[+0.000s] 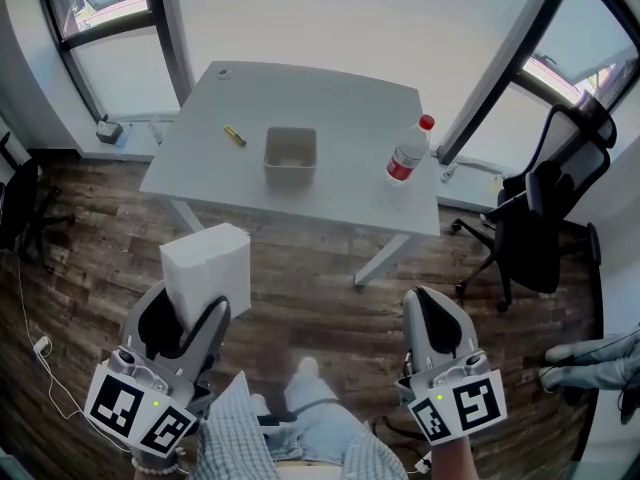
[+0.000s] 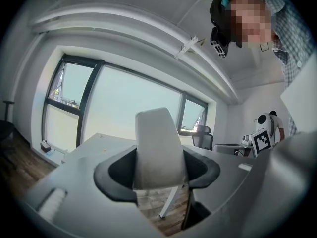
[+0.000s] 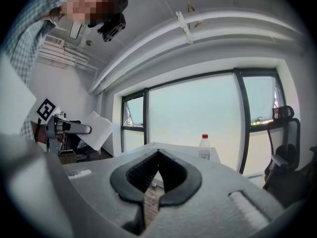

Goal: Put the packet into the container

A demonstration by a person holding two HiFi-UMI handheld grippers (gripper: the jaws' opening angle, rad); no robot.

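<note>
**Head view.** Finds packet upright in the jaws of left gripper, rising forward of them. Places container well ahead of those jaws, open side up, on table. Notes bottle well ahead of right gripper. Records packet as plain white, boxy, no print visible.

**Left gripper view.** Confirms left gripper parted only by the packet's thickness, clamped on both faces of packet. Shows it smooth, pale, rounded at the top, standing between and beyond the jaws. Puts the table beyond the jaws, well apart from them.

**Right gripper view.** Shows right gripper closed tip to tip, nothing between. Picks out bottle beyond the jaws, slightly right, and packet well off to their left.

**Judgement.** Rates the step in hand as the carry to the container, with insertion not yet begun.
- Recommend keeping the clamp firm and the packet upright on the way forward.
- Recommend centring over the mouth and lowering the bottom edge below the rim before letting go.
- Appears a close fit for that mouth, so advise squaring packet to rim.
- Advise keeping the empty gripper clear, or steadying the container with it.
</note>
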